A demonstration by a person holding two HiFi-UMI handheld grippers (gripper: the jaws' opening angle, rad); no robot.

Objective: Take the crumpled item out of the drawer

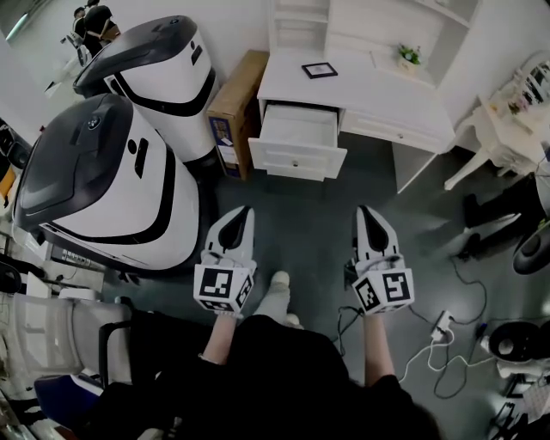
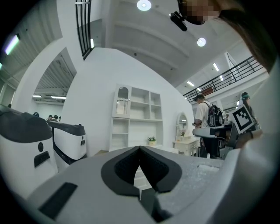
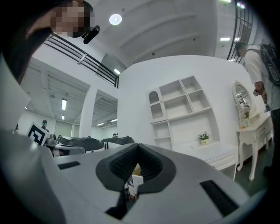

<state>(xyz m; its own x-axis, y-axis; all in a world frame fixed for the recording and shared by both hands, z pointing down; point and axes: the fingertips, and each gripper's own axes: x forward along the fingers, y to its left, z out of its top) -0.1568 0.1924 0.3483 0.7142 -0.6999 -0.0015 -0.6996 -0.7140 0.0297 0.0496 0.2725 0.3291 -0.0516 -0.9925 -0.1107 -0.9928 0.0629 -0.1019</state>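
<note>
- While both grippers point level toward the white desk [image 1: 404, 107], the left gripper [image 1: 247, 213] has its jaws closed tip to tip with nothing between them. The right gripper [image 1: 364, 211] is closed and empty in the same way.
- The drawer [image 1: 296, 142] stands pulled out of the desk's left end, well apart from both grippers, with bare grey floor [image 1: 301, 202] between.
- The crumpled item cannot be made out. The drawer's inside shows only as a pale patch in the head view, too small to tell its contents or which way they lie.
- The drawer's long axis runs along the desk front. Its face, with a small knob [image 1: 295, 161], is turned toward the person.
- Two large white-and-black machines [image 1: 112, 180] [image 1: 159, 64] crowd the left side.
- A cardboard box [image 1: 234, 107] stands between the far machine and the drawer, just beside the drawer's left edge.
- On the desktop sit a dark picture frame [image 1: 319, 70] and a small potted plant [image 1: 410, 56], with white shelves [image 1: 378, 17] above.
- A white side table [image 1: 498, 129] stands to the right, and cables with a power strip [image 1: 443, 325] trail over the floor.
- The box's end label is too small to read. Each gripper's cube carries black square markers, and no other writing is legible.
</note>
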